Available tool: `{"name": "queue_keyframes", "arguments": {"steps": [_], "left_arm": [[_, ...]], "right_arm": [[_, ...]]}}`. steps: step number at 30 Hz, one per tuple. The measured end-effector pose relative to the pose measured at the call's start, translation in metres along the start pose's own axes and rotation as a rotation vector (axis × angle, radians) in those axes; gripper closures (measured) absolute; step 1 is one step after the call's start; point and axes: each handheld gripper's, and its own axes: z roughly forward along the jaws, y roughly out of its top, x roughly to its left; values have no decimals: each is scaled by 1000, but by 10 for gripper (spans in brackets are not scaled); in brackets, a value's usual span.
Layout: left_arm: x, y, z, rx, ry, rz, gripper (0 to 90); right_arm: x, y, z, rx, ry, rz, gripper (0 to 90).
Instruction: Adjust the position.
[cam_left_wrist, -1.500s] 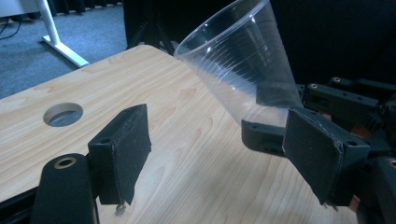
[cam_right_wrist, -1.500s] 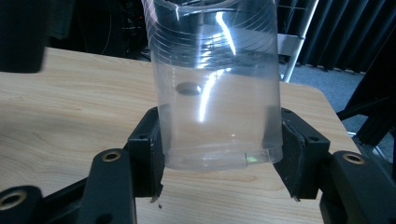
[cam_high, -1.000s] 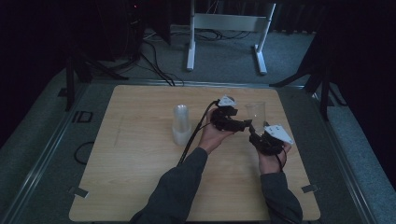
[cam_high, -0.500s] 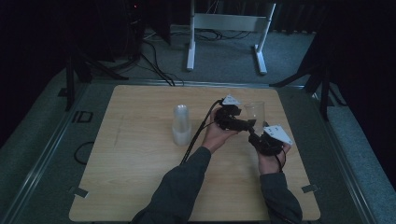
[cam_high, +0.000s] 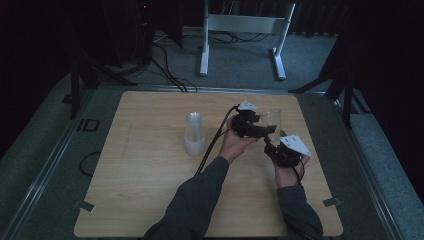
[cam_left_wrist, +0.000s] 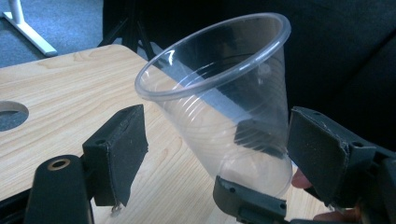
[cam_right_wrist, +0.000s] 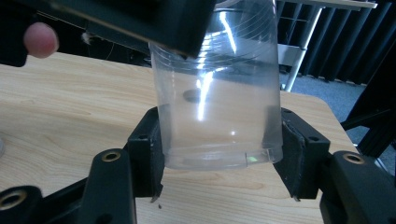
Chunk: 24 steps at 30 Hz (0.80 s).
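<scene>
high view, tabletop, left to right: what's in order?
Stack of clear cups → left tongs → right tongs with its grey plate farthest right. The single clear cup overlaps both tongs, so I leave it unplaced.

a stack of clear cups (cam_high: 194, 134) is seen upright on the light wooden surface (cam_high: 145, 175), left of centre. a round hole (cam_left_wrist: 10, 115) is cut into the surface. a white metal frame (cam_high: 243, 30) and black cables (cam_high: 165, 65) are noted on the grey floor (cam_high: 45, 125) beyond the far edge.
</scene>
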Motion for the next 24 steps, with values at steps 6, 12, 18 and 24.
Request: {"name": "queue_keyframes", "arguments": {"steps": [6, 12, 18, 24], "left_arm": [[-1, 0, 2, -13, -7, -13, 206], [-2, 0, 2, -26, -5, -18, 205], [-1, 1, 2, -43, -12, -37, 207], [-1, 1, 1, -53, -12, -43, 237]], "right_arm": [[2, 0, 0, -2, 5, -5, 417], [4, -1, -1, -12, 8, -11, 417], [5, -2, -1, -13, 14, -14, 417], [5, -2, -1, -12, 18, -16, 415]]}}
